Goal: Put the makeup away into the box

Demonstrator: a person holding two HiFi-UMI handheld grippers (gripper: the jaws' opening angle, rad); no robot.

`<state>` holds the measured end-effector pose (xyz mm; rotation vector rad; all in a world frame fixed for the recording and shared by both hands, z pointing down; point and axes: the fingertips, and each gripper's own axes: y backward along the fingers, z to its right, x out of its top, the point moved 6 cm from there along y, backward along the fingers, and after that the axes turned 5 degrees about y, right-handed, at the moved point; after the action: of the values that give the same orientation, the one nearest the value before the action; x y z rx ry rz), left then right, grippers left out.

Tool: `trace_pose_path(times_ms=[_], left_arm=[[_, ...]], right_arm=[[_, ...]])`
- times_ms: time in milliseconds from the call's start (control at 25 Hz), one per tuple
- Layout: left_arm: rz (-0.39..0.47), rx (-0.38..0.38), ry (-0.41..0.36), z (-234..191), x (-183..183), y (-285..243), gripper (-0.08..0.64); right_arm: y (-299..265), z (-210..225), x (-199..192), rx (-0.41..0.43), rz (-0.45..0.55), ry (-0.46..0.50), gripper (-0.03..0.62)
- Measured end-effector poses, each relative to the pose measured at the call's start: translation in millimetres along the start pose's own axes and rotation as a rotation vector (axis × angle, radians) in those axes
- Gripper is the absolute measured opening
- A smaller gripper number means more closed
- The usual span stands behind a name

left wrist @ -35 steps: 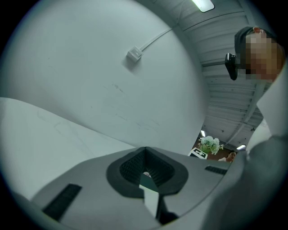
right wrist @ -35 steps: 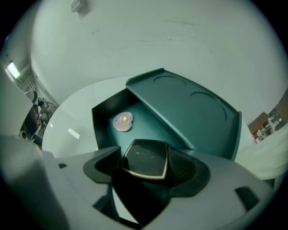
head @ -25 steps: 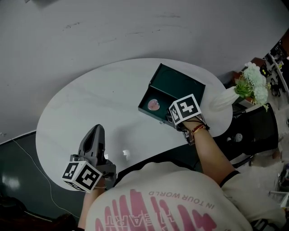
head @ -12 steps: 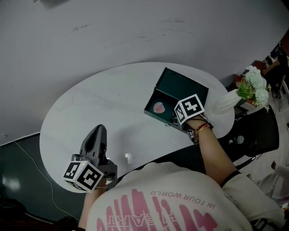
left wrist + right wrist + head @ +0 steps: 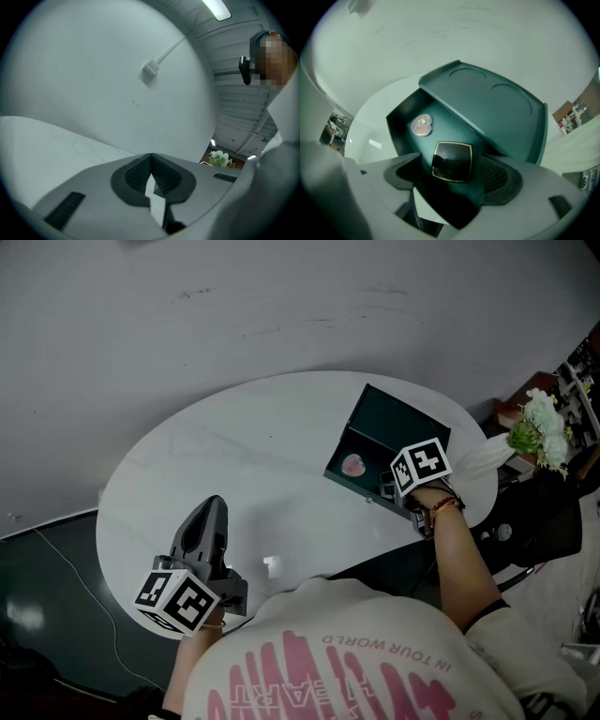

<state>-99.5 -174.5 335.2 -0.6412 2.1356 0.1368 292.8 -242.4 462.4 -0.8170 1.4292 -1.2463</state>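
Observation:
A dark green box stands open at the right of the white oval table, its lid tilted back. Inside lies a pink heart-shaped compact. My right gripper points steeply down into the box and its jaws are opening. A black square compact with a gold rim sits between them on the box floor, and neither pad presses it. My left gripper hovers over the table's near left, shut with nothing in it.
A small white item lies near the table's front edge, right of the left gripper. White flowers in a pale wrap stand just past the table's right end. Dark floor with a thin cable lies to the left.
The head view has swung, so the box now sits further right in the picture. The left gripper has shifted slightly. The right gripper stays over the box.

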Motion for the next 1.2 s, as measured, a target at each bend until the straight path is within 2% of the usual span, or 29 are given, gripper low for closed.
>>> trace_pose_path(times_ms=[80,160,320,400,600,800,1000,1200], left_arm=[[-0.003,-0.001,-0.001,-6,5,2,0.002],[-0.004,0.000,-0.002,-12,10,5,0.002],[-0.028,-0.016,-0.001,-24,18,17,0.002],[-0.029,-0.025,-0.004,-30,22,24,0.002],[-0.028,-0.018,-0.005,-50,33,42,0.002],[-0.057,-0.007,-0.002,-66,40,55,0.002],[-0.059,-0.019,-0.010,-81,48,68,0.002],[-0.020,-0.026,-0.025,-87,56,79,0.002]], right_arm=[[14,-2,8,0.001,0.065,-0.024,0.388],[33,-12,24,0.031,0.184,-0.071,0.382],[66,-55,44,0.160,0.434,-0.213,0.347],[69,-81,54,0.224,0.514,-0.259,0.322],[51,-148,61,0.292,0.575,-0.308,0.178],[44,-214,67,0.291,0.615,-0.261,0.055],[53,-276,81,0.398,0.698,-0.242,-0.002],[70,-316,83,0.486,0.810,-0.208,-0.003]])
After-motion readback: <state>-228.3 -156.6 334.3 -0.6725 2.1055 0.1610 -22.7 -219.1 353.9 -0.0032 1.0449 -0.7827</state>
